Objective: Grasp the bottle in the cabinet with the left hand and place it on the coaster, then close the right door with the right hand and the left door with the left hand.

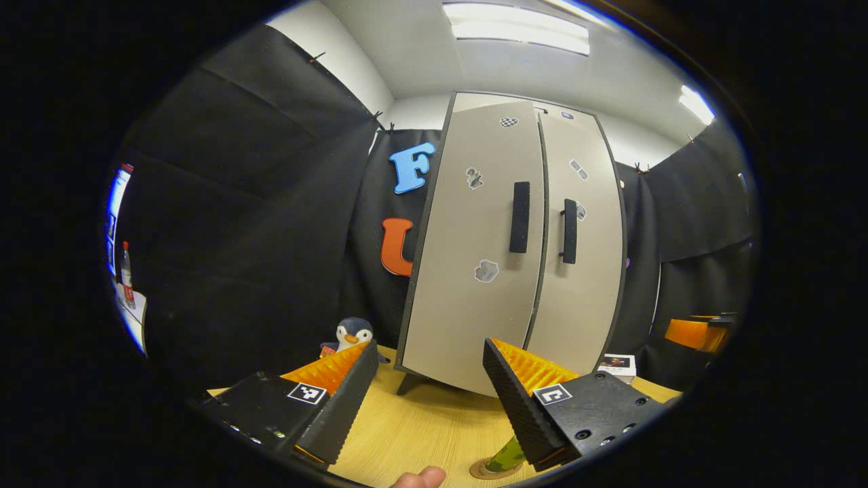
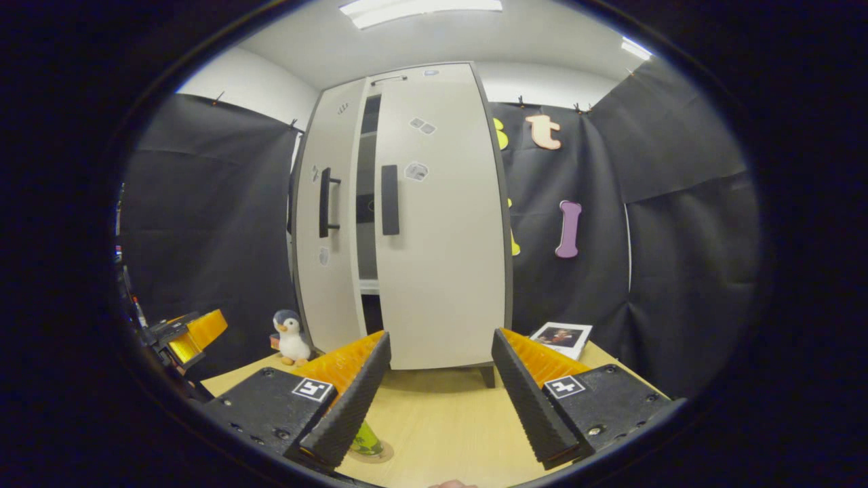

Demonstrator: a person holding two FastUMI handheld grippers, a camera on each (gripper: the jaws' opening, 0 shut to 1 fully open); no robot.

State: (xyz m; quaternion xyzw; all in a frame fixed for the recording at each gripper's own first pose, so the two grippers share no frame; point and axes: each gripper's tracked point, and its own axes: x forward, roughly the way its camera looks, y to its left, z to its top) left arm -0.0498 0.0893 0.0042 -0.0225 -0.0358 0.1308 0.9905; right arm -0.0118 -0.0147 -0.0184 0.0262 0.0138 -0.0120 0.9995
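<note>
Already bottle (image 1: 505, 455) on coaster (image 1: 485, 470)

**Light wood-grain tabletop: items resting on it**

Light wood-grain tabletop (image 2: 441, 420). Tall grey two-door cabinet (image 2: 434, 224) on short dark legs, standing at the far side. Small black-and-white plush penguin (image 2: 290, 337), left of the cabinet's base. White-bordered photo card (image 2: 561, 337), right of the cabinet's base. Round brown coaster (image 1: 489, 469), in front of the cabinet, bearing a green bottle (image 1: 505, 456).
</note>
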